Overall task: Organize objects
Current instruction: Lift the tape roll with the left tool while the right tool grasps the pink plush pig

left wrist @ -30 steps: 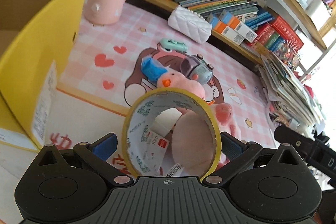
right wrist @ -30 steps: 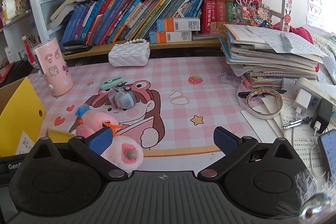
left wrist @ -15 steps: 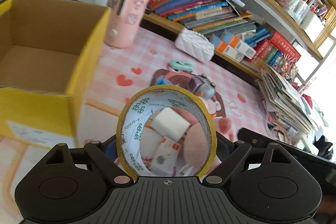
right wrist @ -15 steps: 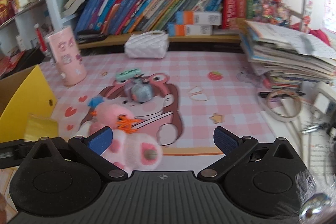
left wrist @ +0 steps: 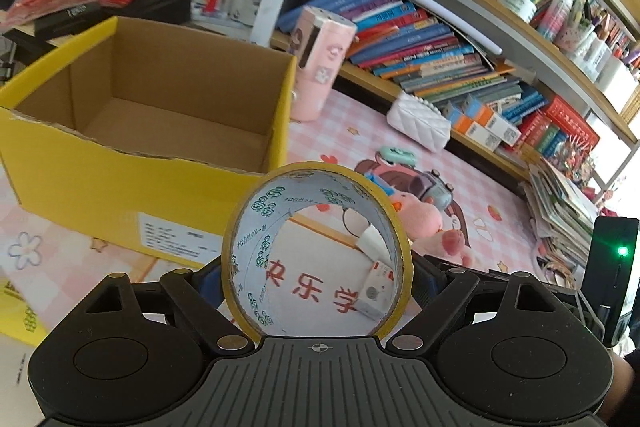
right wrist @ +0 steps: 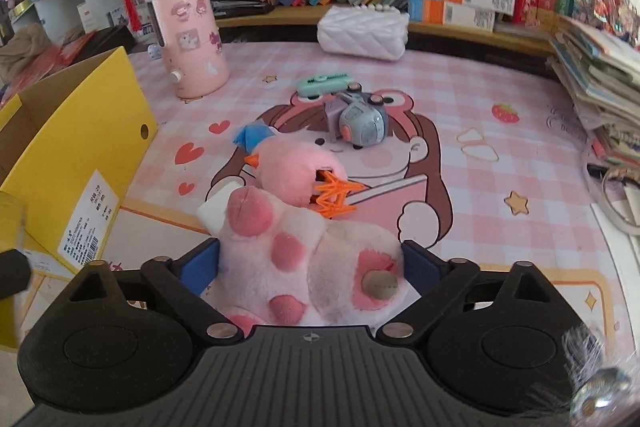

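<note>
- tape roll [left wrist: 316, 251]: yellow rim, white inner face printed with green logos
- box [left wrist: 120, 183]: yellow outside, plain brown cardboard inside, white label on the side
- desk mat [right wrist: 500, 155]: pink-and-white check, red hearts, yellow stars, a strawberry, brown-haired cartoon girl
- plush paw [right wrist: 308, 267]: pale pink with darker pink pads
- plush toy [right wrist: 296, 175]: pink, orange beak and feet
- canister [right wrist: 192, 31]: pink, cartoon stickers
- purse [right wrist: 362, 31]: white, quilted
- clip [right wrist: 324, 83]: mint green
- toy camera [right wrist: 360, 121]: grey-blue and lilac
- finger pads [right wrist: 200, 265]: blue
</note>
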The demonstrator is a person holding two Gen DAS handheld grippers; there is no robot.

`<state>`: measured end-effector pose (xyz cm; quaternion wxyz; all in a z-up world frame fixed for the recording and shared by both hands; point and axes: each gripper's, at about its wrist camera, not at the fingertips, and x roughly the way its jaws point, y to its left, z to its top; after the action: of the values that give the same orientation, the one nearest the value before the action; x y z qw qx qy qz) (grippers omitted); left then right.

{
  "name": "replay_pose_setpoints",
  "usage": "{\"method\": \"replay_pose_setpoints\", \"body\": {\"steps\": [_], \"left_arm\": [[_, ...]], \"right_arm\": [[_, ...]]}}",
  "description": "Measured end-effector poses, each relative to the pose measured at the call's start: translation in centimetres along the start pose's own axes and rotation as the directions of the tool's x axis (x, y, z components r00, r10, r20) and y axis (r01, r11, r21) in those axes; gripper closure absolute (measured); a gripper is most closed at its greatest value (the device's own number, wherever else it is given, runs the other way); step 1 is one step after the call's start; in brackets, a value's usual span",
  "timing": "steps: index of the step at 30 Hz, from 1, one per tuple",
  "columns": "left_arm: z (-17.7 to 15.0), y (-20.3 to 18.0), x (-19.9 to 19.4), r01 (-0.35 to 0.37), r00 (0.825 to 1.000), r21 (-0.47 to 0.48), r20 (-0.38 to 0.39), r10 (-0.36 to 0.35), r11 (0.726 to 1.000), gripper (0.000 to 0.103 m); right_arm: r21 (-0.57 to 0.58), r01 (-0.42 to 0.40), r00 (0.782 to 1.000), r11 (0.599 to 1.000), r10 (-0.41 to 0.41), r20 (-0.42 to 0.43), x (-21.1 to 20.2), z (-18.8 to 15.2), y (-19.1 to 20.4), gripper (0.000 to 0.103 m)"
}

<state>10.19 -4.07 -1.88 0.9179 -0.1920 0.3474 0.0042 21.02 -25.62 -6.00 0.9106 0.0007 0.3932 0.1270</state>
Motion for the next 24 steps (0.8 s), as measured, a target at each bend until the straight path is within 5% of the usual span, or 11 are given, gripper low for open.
{"method": "replay_pose_setpoints", "body": {"steps": [5, 12, 24], "left_arm": [[-0.2, 0.6, -0.8, -0.019, 1.000, -0.025, 0.018, 0.020, 1.000, 0.015], [-0.9, 1.2, -1.7, -0.018, 0.999, -0.050, 0.032, 0.020, 0.999, 0.015], [-1.7, 3.6, -3.9, 0.032, 0.999, -0.046, 0.041, -0.030, 0.998, 0.015]], "right_arm": [[-0.025, 0.025, 0.998, 0.999, -0.023, 0.065, -1.8, 0.0, 0.4, 0.029], [-0.021, 0.028, 0.967, 0.999, -0.022, 0.253, -6.9, 0.0, 0.5, 0.028], [-0.047, 0.002, 0.981, 0.999, 0.007, 0.195, -10.1, -2.8, 3.7, 0.028]]}}
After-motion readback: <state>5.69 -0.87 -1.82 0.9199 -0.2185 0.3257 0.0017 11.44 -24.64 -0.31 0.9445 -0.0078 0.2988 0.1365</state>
